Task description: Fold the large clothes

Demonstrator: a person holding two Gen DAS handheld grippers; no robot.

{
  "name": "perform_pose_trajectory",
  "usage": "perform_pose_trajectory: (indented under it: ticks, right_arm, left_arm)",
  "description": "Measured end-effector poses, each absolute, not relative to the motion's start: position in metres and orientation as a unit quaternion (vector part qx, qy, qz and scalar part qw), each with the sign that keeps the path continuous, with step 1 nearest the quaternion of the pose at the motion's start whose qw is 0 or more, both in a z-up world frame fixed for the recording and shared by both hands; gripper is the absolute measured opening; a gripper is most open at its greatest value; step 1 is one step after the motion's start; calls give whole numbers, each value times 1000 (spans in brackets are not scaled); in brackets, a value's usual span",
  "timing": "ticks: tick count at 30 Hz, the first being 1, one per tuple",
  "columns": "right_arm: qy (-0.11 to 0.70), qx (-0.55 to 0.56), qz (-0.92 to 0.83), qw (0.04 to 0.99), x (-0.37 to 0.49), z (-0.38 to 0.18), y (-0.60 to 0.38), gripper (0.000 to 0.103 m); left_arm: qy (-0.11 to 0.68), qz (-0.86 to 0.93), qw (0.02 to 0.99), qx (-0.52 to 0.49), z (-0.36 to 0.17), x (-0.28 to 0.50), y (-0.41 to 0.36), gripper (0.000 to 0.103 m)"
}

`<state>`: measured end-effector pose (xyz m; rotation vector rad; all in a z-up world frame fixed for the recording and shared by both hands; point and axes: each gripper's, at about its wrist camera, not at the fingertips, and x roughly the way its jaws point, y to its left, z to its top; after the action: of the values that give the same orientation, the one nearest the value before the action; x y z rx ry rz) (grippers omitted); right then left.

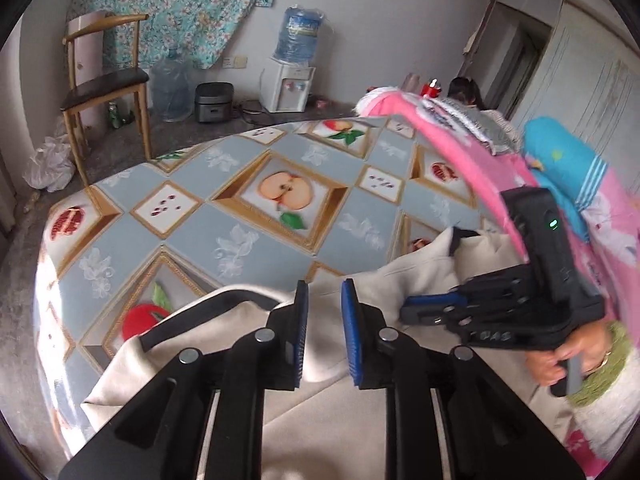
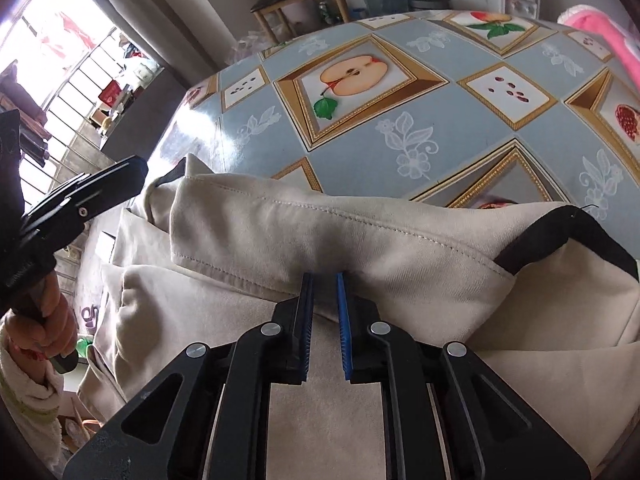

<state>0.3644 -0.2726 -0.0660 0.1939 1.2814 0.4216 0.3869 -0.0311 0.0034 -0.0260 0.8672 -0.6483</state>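
The cream garment (image 2: 320, 232) with black trim is lying on the near part of the surface (image 2: 460, 128), which is covered with a fruit-pattern cloth. I judge that the fabric is soft, light and limp, with some thickness: it is sagging and bunching in rolls, so it is likely following a pull instead of keeping a shape. The stitched hem and the black-trimmed edge (image 2: 560, 236) are looking like the firmest places to take hold, better than the loose middle.

In the right wrist view, the right claw (image 2: 323, 280) is pinching a fold of the cream fabric; its jaws are nearly together, and the stitched hem is running from 9 to 3 o'clock just beyond the tips. The black trim is at about 2 o'clock.

In the left wrist view, the left claw (image 1: 325, 288) is standing with a narrow gap, and I am seeing no cloth pressed between the pads; the garment is lying under and behind the tips, with a black edge at 9 o'clock. The right claw is appearing there at 3 o'clock, held by a hand (image 1: 560, 356).
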Motion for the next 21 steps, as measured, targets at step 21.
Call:
perform_pose_trajectory:
  ticks: [21]
  right_arm:
    - [574, 58, 71, 814, 353, -47, -342, 18]
  left_arm:
    - [516, -291, 805, -20, -52, 394, -48, 17]
